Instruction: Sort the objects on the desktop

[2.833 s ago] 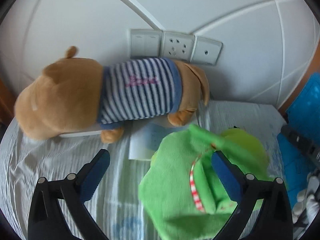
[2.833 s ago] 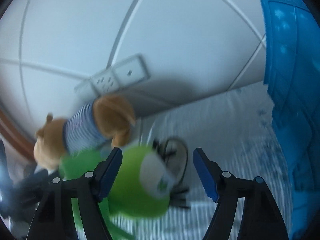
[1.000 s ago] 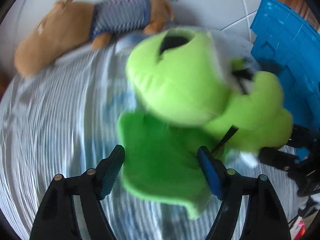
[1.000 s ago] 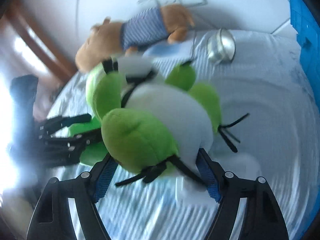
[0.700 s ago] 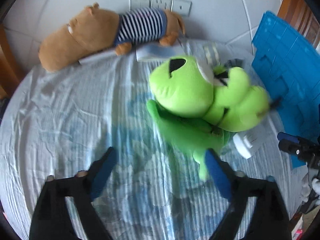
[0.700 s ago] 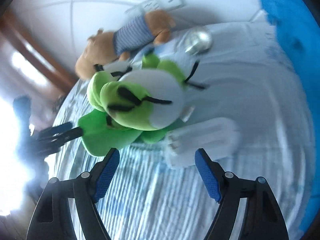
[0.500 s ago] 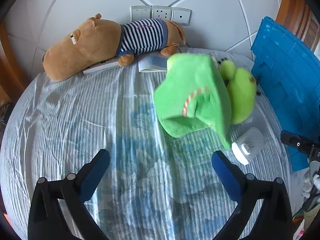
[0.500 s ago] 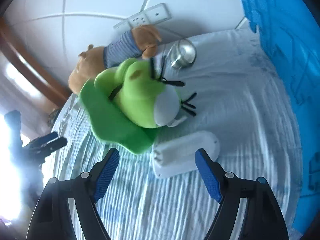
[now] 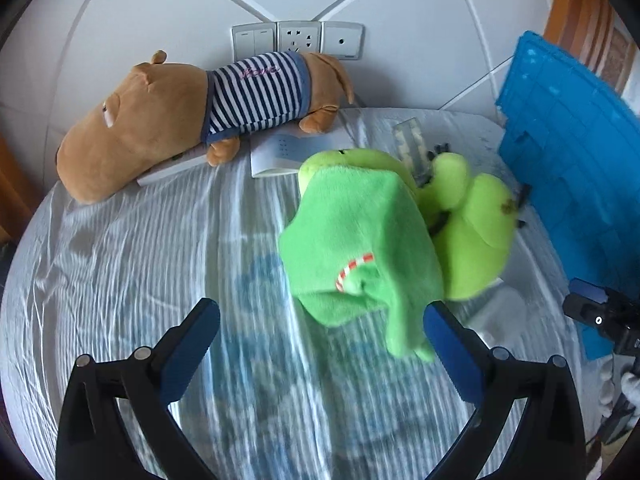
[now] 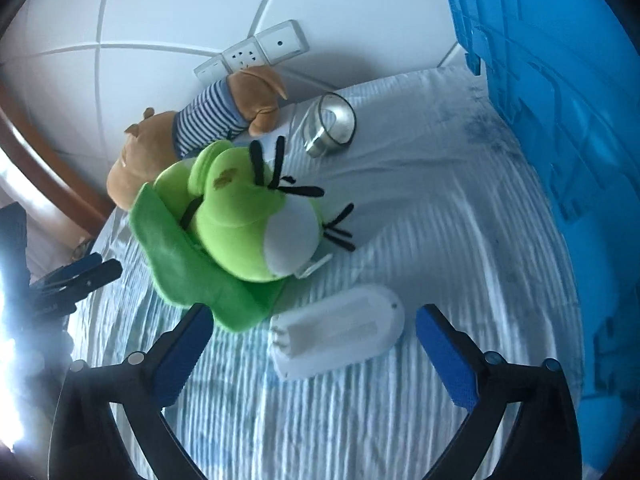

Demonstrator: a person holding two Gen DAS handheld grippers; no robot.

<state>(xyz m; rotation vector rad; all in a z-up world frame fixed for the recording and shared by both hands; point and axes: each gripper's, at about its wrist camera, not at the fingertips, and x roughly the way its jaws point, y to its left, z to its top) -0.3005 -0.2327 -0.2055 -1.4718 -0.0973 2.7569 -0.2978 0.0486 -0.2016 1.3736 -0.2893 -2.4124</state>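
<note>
Two plush toys lay on the ribbed cloth point(image 9: 120, 264): a brown dog point(image 9: 192, 116) at upper left, a green frog point(image 9: 372, 236) at centre. One white plastic case point(image 10: 340, 336) sat between the right gripper's point(image 10: 312, 332) opening jaws, untouched. The left gripper point(image 9: 320, 320) gaped empty over bare cloth.

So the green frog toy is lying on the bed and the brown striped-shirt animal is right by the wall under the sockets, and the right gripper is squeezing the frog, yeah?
Not quite. The right gripper isn't squeezing the green frog toy; its jaws are opening, with only the white plastic piece lying on the bed between them, as the right wrist view shows. The rest is right: the brown striped-shirt animal lies by the wall under the sockets.
</note>
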